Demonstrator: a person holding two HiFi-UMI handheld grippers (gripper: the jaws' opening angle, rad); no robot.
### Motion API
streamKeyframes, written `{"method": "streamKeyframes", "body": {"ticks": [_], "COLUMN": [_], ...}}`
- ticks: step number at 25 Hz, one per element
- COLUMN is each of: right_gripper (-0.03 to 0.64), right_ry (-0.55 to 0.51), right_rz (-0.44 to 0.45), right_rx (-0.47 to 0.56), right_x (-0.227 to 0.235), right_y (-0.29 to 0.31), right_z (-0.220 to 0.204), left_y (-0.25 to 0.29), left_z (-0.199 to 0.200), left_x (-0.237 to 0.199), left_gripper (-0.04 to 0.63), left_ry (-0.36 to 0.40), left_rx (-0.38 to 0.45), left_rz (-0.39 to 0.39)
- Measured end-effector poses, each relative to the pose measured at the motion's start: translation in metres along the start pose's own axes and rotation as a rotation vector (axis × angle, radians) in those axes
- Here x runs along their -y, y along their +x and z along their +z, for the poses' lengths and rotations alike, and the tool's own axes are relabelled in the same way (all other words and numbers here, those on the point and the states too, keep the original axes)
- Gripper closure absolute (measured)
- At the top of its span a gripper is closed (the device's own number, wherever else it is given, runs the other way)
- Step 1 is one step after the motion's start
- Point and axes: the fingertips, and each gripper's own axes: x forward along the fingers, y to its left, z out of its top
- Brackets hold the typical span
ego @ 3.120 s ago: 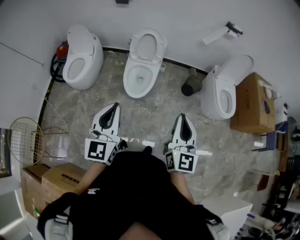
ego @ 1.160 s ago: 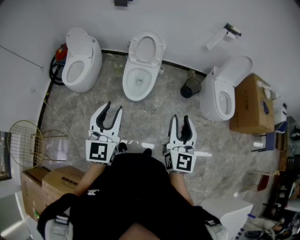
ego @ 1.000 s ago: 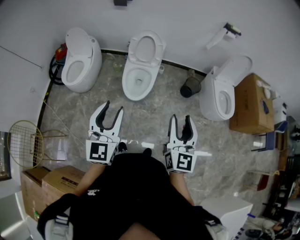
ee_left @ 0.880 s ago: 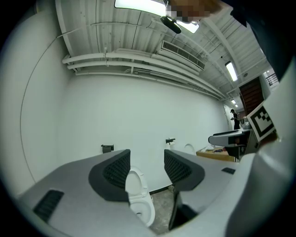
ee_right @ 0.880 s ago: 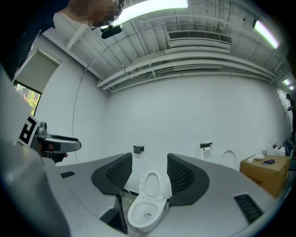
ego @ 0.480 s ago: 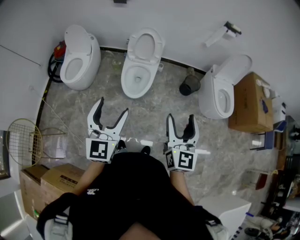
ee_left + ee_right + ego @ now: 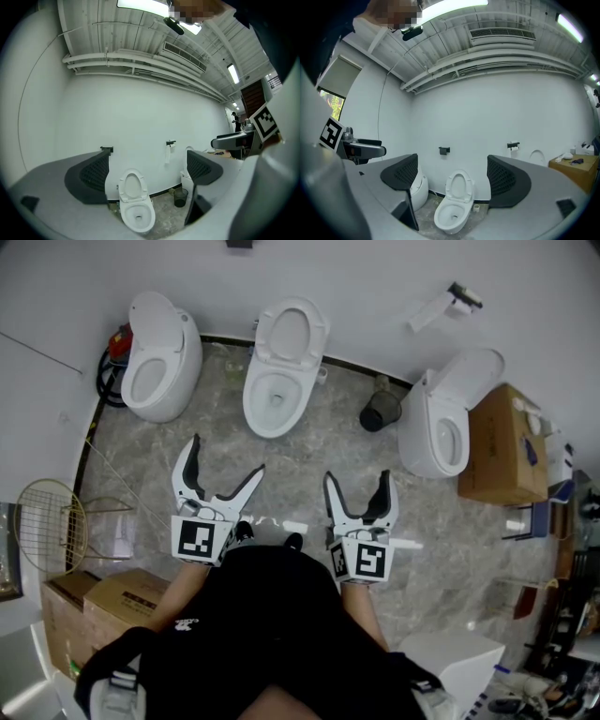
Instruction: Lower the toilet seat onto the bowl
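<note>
Toilet seat (image 7: 292,332) is standing raised against the wall, long axis upright, opening facing the person. Bowl (image 7: 274,397) is projecting toward them over marble floor (image 7: 300,465). A waste bin (image 7: 380,411) is sitting to its right. Left gripper (image 7: 227,457) and right gripper (image 7: 357,480) are hanging well short of the seat, their jaws having just been opening wide, gripping nothing.

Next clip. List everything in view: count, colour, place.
middle toilet: one, white, far wall, seat raised
left toilet: one, white, near corner
right toilet: one, white, right side
bin: one, dark, between middle and right toilets
paper holder: one, black, on wall
cardboard boxes: three, brown, far right and lower left
wire frame: one, golden, left edge
unclear object: one, red, behind left toilet
left claw, right claw: two, white-black, facing middle toilet; jaws have just been opening, empty
</note>
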Motion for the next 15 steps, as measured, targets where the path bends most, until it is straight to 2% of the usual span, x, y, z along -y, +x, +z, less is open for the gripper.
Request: {"method": "streamKeyframes", "body": {"ticks": [7, 15], "right_gripper": [0.169, 0.169], "right_ry": [0.012, 0.017], "right_rz": [0.001, -0.012], "right_rx": [-0.001, 0.016], "right_x": [-0.008, -0.032], "right_y": [0.0, 0.001], "right_z": [0.0, 0.006], "left_y": [-0.007, -0.024], "left_z": [0.002, -0.002], "left_x": [-0.008, -0.042], "left_gripper": [0.087, 0.087], "left_ry": [0.001, -0.016], "left_rx": [-0.005, -0.012], "left_rz": [0.002, 0.03]}}
